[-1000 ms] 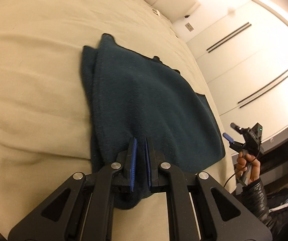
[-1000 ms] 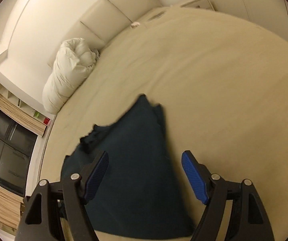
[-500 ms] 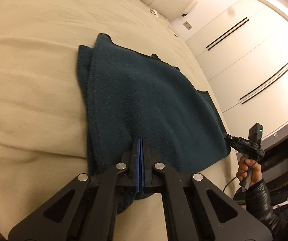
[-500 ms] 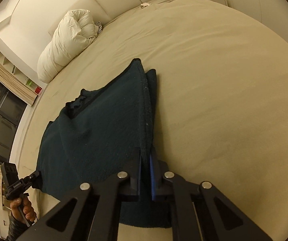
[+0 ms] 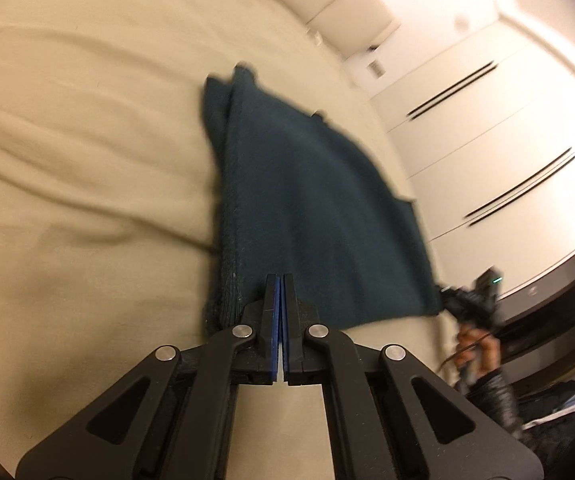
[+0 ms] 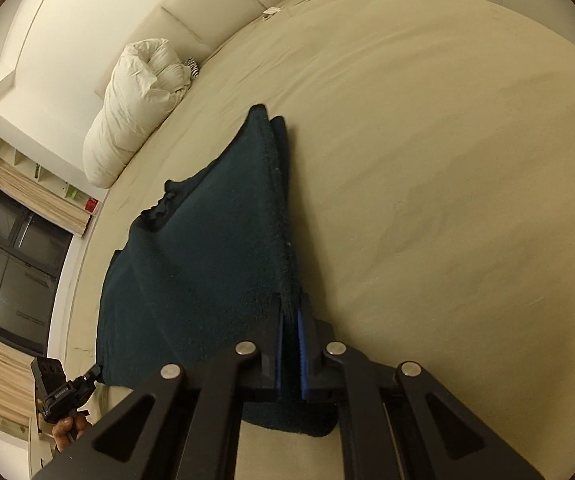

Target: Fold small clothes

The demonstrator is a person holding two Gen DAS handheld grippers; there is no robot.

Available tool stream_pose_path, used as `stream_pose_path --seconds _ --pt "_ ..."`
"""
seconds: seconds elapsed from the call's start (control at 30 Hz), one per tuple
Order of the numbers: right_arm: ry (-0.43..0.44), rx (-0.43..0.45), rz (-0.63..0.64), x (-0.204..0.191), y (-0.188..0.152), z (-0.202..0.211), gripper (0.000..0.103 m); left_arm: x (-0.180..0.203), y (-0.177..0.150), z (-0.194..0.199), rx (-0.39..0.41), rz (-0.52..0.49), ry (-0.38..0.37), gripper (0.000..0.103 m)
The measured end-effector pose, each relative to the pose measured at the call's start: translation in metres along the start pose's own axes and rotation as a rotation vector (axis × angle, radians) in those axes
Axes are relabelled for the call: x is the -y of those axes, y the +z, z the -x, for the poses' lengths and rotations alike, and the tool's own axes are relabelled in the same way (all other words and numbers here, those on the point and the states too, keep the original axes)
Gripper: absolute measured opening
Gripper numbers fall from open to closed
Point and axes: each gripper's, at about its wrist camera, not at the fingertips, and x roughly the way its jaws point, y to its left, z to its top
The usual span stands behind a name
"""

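A dark teal fleece garment (image 5: 311, 208) lies on the beige bed (image 5: 87, 160), one long edge folded double. My left gripper (image 5: 280, 280) is shut on the garment's near edge at one corner. My right gripper (image 6: 290, 304) is shut on the near edge at the other corner; the garment (image 6: 207, 248) stretches away from it across the bed (image 6: 447, 160). Each gripper also shows in the other's view, the right gripper (image 5: 467, 300) at the garment's right corner and the left gripper (image 6: 67, 392) at its left corner.
A rolled white duvet (image 6: 139, 100) lies at the head of the bed by the padded headboard (image 6: 215, 12). White wardrobe doors (image 5: 487, 128) stand beyond the bed's right side. A dark window (image 6: 3, 264) with blinds is at the left.
Both grippers closed on the garment's near edge; the right one came in from above the garment. The near edge has since lifted slightly and the left view is motion-blurred.
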Motion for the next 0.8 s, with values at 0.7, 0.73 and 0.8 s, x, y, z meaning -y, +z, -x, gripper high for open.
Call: stream_pose_path --seconds 0.7,0.73,0.8 --pt "0.047 -0.004 0.004 -0.007 -0.001 0.004 0.024 -0.007 0.043 -0.015 -0.064 -0.002 0.037 0.077" --pt "0.049 -0.002 0.004 -0.007 -0.001 0.004 0.024 -0.007 0.043 -0.013 -0.056 0.0 0.026 0.069" --pt "0.042 -0.007 0.013 -0.007 -0.001 0.002 0.024 -0.004 0.043 -0.016 -0.077 -0.019 0.033 0.05"
